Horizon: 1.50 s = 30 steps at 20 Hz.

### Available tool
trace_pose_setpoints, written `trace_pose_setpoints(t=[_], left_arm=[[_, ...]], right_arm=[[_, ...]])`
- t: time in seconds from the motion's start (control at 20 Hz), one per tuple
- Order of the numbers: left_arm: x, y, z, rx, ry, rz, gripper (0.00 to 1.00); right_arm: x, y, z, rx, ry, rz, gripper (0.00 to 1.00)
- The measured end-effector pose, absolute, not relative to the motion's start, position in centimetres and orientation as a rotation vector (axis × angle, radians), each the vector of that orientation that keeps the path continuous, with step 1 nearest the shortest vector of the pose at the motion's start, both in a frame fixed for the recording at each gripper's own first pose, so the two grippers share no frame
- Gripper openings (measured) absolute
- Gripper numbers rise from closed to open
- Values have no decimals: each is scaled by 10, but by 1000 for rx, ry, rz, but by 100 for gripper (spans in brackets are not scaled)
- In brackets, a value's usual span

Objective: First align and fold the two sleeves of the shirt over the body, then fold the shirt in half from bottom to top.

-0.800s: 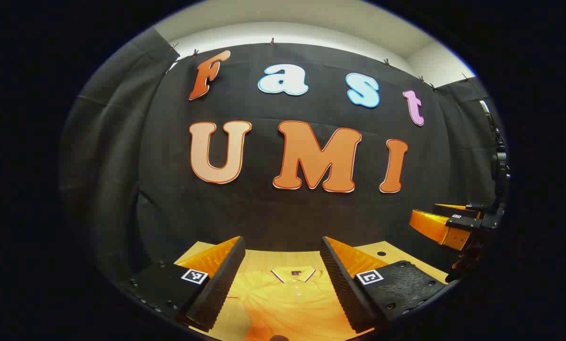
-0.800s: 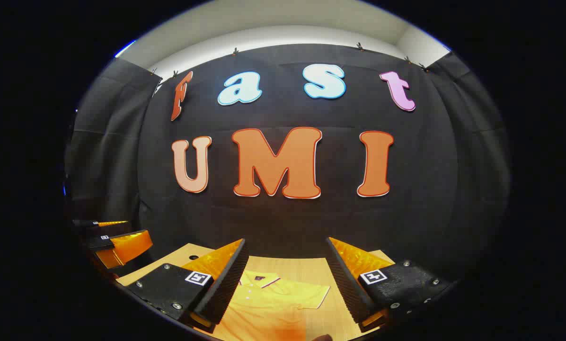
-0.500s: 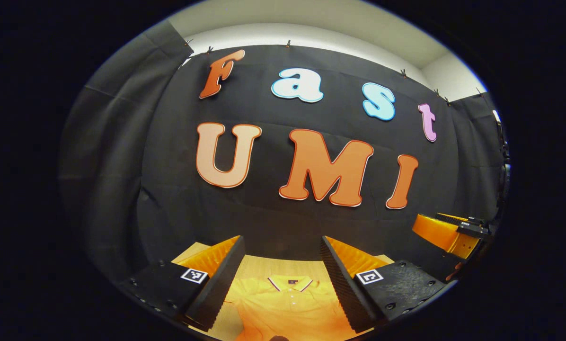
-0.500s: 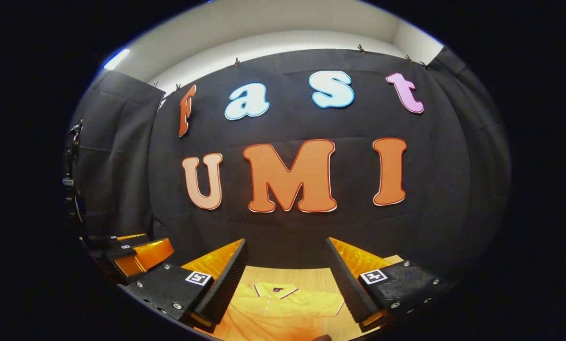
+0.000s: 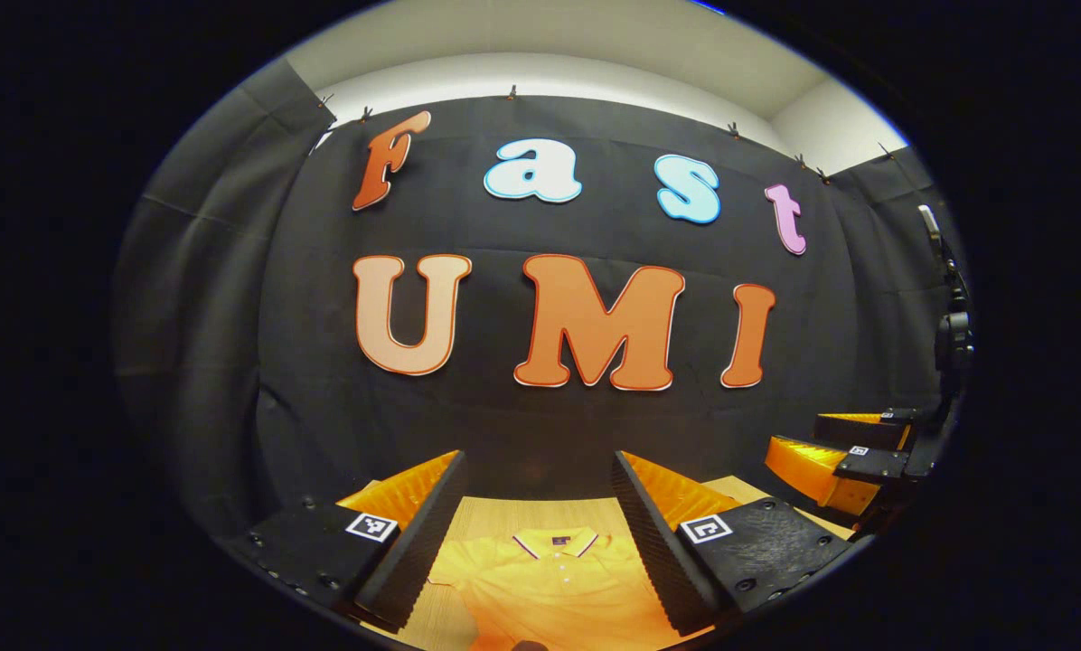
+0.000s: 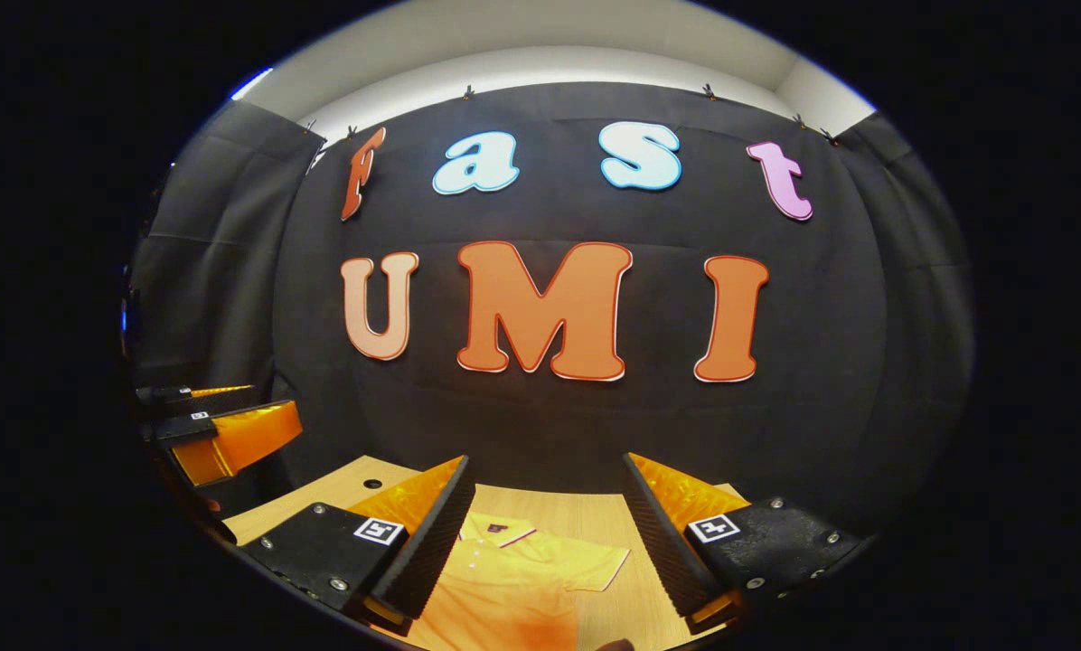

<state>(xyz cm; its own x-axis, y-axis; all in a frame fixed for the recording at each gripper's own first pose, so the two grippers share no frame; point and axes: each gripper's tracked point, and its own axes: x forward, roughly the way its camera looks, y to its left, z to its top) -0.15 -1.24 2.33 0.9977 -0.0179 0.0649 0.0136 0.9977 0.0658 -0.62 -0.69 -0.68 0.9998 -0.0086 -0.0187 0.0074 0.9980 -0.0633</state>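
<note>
A yellow polo shirt (image 5: 554,588) lies flat on the wooden table (image 5: 504,515), collar toward the wall. In the left gripper view my left gripper (image 5: 536,533) hangs open above it, nothing between the fingers. The right gripper view shows the shirt (image 6: 513,583) with one short sleeve (image 6: 595,565) spread to the right; my right gripper (image 6: 545,529) is open above it, holding nothing. The right gripper (image 5: 843,452) also shows at the far right of the left gripper view, and the left gripper (image 6: 215,429) at the far left of the right gripper view.
The black cloth wall stands just behind the table's far edge. A small round hole (image 6: 373,484) marks the tabletop at the left. A dark stand (image 5: 952,325) rises at the right edge of the left gripper view.
Both grippers have swayed slightly, tilting up and then back down; they stay open and high above the shirt, which has not moved.
</note>
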Motion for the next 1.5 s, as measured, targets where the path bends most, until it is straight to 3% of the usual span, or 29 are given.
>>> trace_pose_setpoints(t=[0.35,1.05,1.5], left_arm=[[-36,-5,2,76,-69,-12,98],[-26,23,-12,141,-55,-31,97],[-4,31,-13,168,-61,114,97]], right_arm=[[0,-20,-34,-48,60,-48,98],[34,-38,-77,-52,151,-133,99],[100,-83,-160,-27,377,-117,99]])
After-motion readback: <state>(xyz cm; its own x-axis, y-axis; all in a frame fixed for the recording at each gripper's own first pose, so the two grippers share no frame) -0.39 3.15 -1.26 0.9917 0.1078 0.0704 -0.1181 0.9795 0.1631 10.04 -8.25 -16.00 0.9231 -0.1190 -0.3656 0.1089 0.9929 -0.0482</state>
